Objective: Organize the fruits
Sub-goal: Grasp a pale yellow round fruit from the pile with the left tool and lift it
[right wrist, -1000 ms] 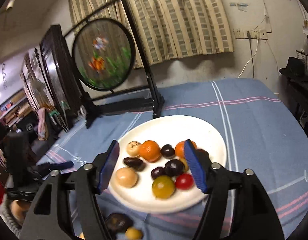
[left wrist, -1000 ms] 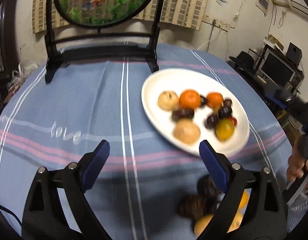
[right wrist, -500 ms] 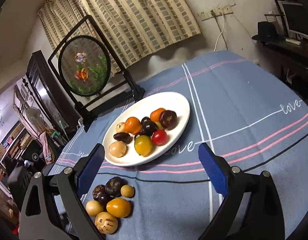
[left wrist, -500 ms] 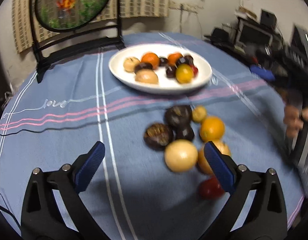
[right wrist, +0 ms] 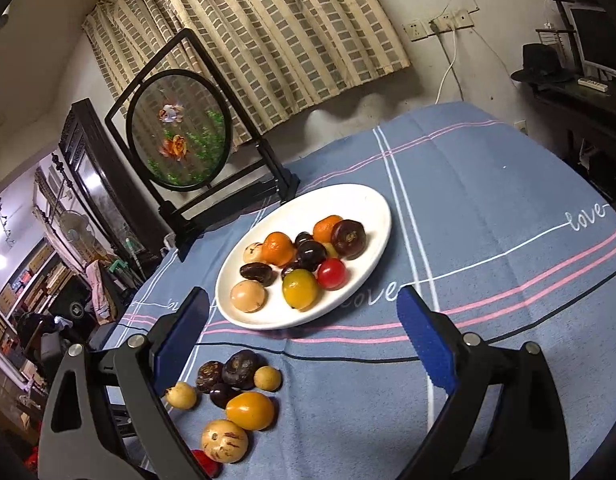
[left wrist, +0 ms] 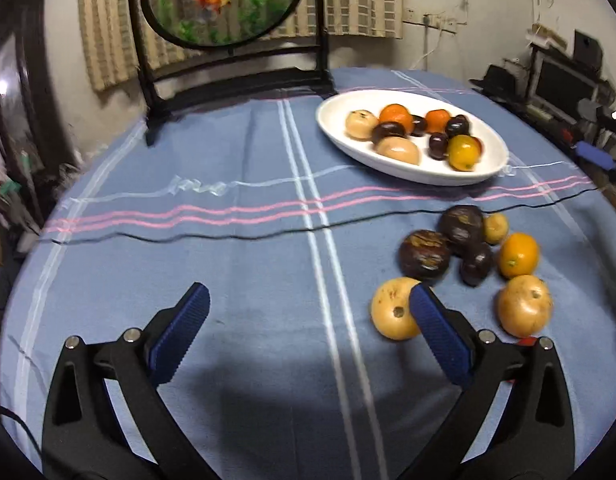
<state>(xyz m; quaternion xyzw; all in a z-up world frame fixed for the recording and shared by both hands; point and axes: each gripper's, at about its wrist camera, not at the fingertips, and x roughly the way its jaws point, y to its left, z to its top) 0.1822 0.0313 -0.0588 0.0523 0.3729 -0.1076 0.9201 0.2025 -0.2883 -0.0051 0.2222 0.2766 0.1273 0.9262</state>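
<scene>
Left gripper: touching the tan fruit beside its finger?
Cannot tell. Left wrist view: left gripper open, its finger overlaps the tan fruit; no gap or contact plain.

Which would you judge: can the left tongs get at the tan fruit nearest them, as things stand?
Probably yes. The left tongs are open, and the tan fruit lies on the cloth just beyond the right fingertip, with nothing on top of it.

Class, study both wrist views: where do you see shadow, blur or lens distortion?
Left wrist view: a broad dark shadow lies on the tablecloth between the open left gripper; the room's edges smear, and fisheye bends the cloth's stripes. Right wrist view: sharper, the white plate evenly lit, the curtain bowed by the lens, corners vignetted black.
</scene>
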